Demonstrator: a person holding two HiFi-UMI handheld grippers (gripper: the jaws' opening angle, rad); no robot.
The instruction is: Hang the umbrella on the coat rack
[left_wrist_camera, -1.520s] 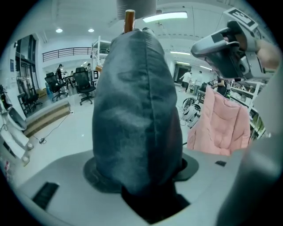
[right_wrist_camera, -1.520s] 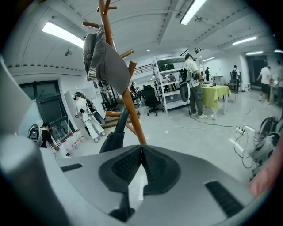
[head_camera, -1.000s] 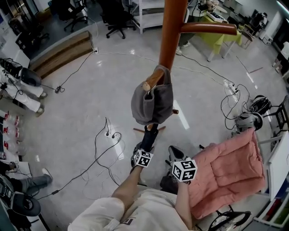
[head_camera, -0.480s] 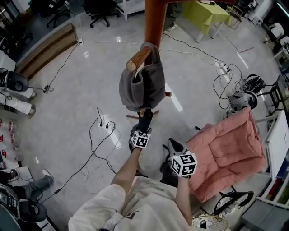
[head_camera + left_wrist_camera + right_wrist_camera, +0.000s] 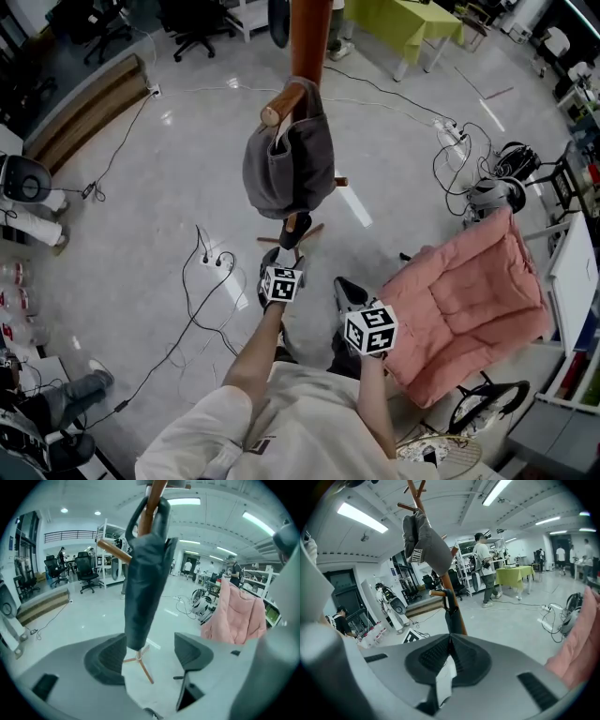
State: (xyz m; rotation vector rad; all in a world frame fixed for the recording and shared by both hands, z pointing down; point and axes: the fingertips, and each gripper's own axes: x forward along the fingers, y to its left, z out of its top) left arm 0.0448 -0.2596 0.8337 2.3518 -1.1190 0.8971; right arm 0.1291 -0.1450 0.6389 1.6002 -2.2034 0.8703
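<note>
Head view, left: cables trail over the floor (image 5: 141,206).

Left tongs (image 5: 278,256): released, jaws wide apart. Nothing is gripped. In the left gripper view the umbrella (image 5: 145,573) hangs straight down, folded, with its handle looped over a peg of the rack (image 5: 152,503). Its lower end sits in the gap of the left tongs (image 5: 150,651), close beside the left pad and well clear of the right one. I cannot tell whether it touches the left pad.

Centre, head view: the rack (image 5: 309,37) stands just ahead of both tongs. A grey bag (image 5: 289,169) hangs on an upper peg. Below the bag, the umbrella (image 5: 291,234) shows as a short dark shape just ahead of the left tongs.

Right tongs (image 5: 345,289): clenched, pads pressed together and holding nothing. In the right gripper view the umbrella (image 5: 451,616) is apart from the right tongs (image 5: 450,648), hooked on a low peg of the rack (image 5: 460,619), with the grey bag (image 5: 424,538) above it.

Right: a pink chair (image 5: 469,319) stands beside the right tongs. A person (image 5: 485,564) stands by a green tabletop (image 5: 513,573).
</note>
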